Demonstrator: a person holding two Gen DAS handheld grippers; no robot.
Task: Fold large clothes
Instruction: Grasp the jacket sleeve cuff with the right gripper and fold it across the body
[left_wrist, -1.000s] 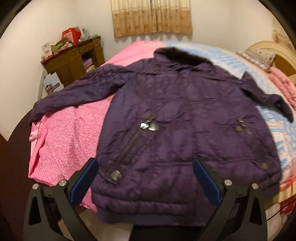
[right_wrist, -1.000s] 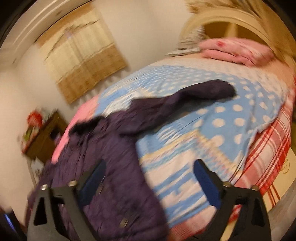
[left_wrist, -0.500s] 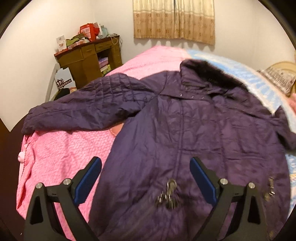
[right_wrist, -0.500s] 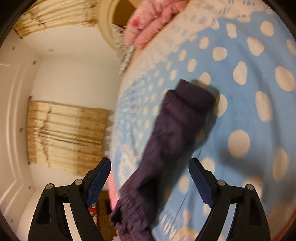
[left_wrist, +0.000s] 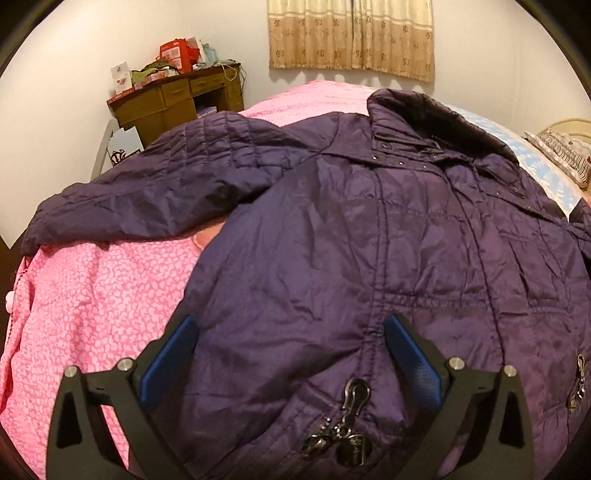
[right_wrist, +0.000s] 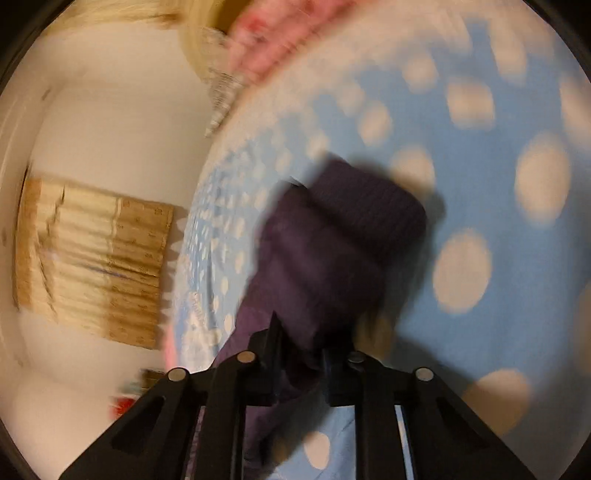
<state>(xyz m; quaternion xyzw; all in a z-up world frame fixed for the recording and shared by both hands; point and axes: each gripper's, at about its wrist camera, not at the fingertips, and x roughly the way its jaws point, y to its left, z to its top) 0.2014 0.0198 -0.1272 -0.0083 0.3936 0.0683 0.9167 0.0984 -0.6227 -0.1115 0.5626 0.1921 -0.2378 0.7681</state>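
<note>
The bed (left_wrist: 92, 314) has a pink cover, and my purple coat (left_wrist: 369, 258) lies flat on it so I can fold it. My left tool (left_wrist: 288, 354) hangs wide apart over the coat. My right tool (right_wrist: 301, 369) is clamped on the sleeve (right_wrist: 332, 251), tipped sideways.

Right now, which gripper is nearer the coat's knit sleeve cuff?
Right. The right gripper has its jaws shut on the sleeve just behind the cuff. The left gripper hovers open over the coat's front, by the zipper.
</note>
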